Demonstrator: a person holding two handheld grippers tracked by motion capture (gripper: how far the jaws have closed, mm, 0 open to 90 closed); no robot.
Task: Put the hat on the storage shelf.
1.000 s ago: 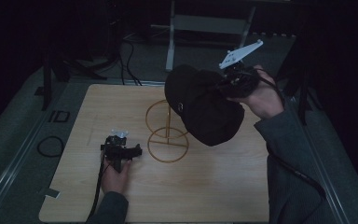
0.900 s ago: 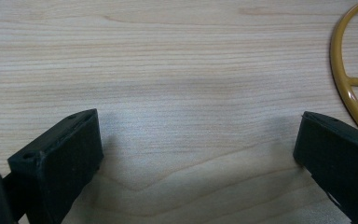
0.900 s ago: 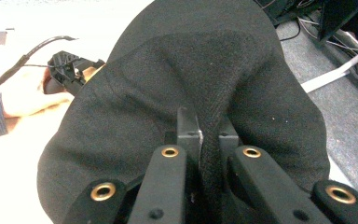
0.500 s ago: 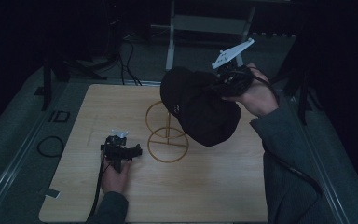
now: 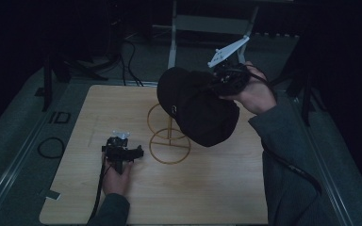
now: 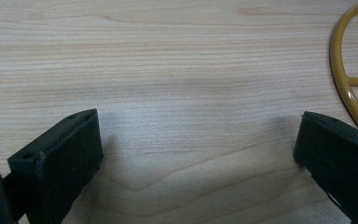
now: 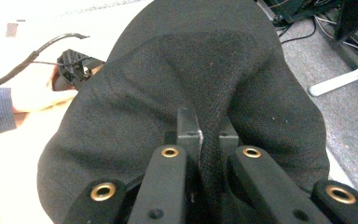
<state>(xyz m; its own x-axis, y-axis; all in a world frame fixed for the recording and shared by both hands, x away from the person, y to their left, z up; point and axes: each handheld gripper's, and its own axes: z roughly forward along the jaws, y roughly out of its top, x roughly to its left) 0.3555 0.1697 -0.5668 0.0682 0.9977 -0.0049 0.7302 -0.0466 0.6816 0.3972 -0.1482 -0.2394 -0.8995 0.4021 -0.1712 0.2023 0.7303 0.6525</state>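
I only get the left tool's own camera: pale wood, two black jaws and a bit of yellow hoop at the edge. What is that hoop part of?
Observer: It is the base ring of a gold wire stand standing on the wooden table.
Operator: Is anything on the stand?
Observer: Not yet. A black cap hangs in the air over it, above and to its right in the high view.
Operator: What holds the cap up?
Observer: The right tool, its jaws pinched shut on a fold of the cap's fabric.
Operator: And my left tool?
Observer: The left tool rests on the table left of the stand, jaws wide open, nothing between them.
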